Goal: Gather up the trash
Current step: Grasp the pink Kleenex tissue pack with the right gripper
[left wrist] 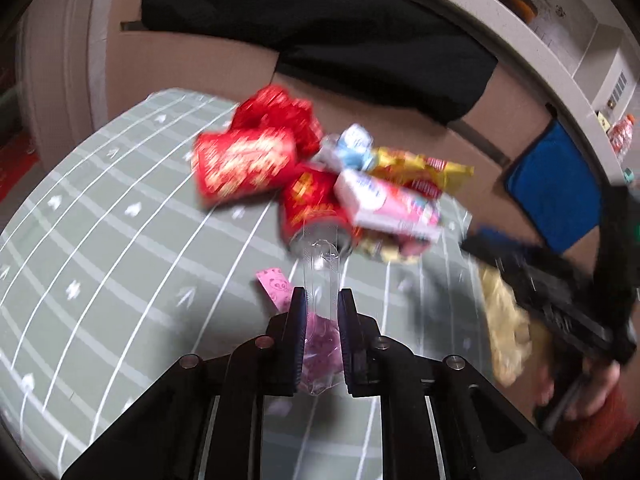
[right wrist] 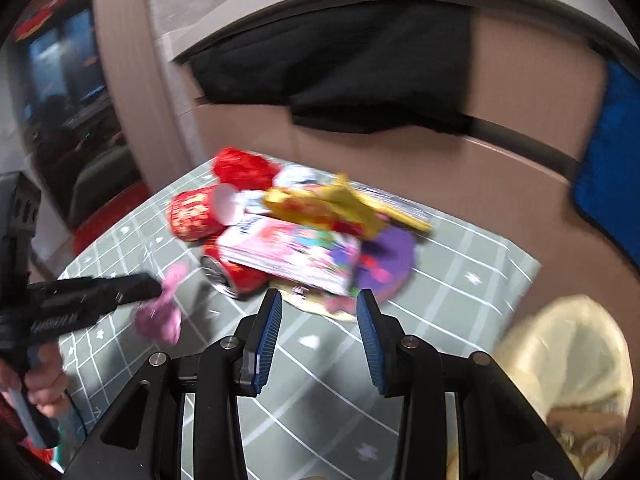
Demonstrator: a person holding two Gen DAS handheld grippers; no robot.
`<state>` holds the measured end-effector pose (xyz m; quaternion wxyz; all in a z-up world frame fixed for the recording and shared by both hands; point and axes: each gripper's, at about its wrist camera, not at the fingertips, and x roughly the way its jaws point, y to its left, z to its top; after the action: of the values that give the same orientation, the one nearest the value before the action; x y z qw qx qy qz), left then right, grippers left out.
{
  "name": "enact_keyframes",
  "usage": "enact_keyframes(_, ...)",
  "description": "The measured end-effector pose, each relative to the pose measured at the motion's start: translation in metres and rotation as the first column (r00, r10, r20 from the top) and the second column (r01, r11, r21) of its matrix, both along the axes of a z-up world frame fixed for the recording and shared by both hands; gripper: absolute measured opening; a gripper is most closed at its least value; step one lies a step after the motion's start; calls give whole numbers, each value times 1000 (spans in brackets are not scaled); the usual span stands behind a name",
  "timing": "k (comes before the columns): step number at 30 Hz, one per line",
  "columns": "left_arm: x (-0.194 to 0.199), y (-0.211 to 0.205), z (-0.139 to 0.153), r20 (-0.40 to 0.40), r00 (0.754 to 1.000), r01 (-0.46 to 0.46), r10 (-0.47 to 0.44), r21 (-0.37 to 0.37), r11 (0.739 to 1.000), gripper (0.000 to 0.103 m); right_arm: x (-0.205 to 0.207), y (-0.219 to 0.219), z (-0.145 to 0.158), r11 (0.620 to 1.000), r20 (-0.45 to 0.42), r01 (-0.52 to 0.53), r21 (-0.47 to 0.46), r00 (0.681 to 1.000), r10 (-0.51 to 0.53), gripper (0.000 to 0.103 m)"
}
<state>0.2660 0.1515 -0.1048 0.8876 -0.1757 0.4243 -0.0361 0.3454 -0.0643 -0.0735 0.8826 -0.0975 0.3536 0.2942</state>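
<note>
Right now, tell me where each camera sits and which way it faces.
Left wrist: on the left claw, facing down over the green mat at the trash pile; claw shut on a clear wrapper.
Right wrist: on the right claw, open, facing the same pile.
Shared: pile, mat, yellowish bag, each other's claw.

The left wrist camera is sitting just behind the left gripper [left wrist: 320, 312], looking forward and steeply down along its fingers at the trash pile [left wrist: 320, 176] on the green gridded tablecloth [left wrist: 120, 248], from close range. The right wrist camera is sitting behind the right gripper [right wrist: 320, 312], facing the same trash pile [right wrist: 296, 236] from its other side, equally near. Both views are sharing the pile, the tablecloth [right wrist: 460, 264] and the black cloth [left wrist: 320, 32] hanging behind it. Each view is also catching the opposite gripper at its edge.
</note>
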Motion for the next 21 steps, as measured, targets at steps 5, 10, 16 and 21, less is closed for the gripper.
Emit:
enact_keyframes(5,-29,14,-15,-63,996,-59,63,61,996,16,13,38,-2,994,58,-77,-75,995,81,37)
enact_keyframes(10,-47,24,-19,-47,989,-137,143,107,985,16,56,51,-5,999,13,-22,-27,1000,22,36)
enact_keyframes(16,-54,32,-12,-22,987,-155,159,123,980,16,93,47,-30,999,-136,42,-22,990,-45,18)
enact_keyframes(21,-53,32,-8,-13,989,-145,147,114,983,16,68,35,-35,1000,-174,26,-10,984,-27,18)
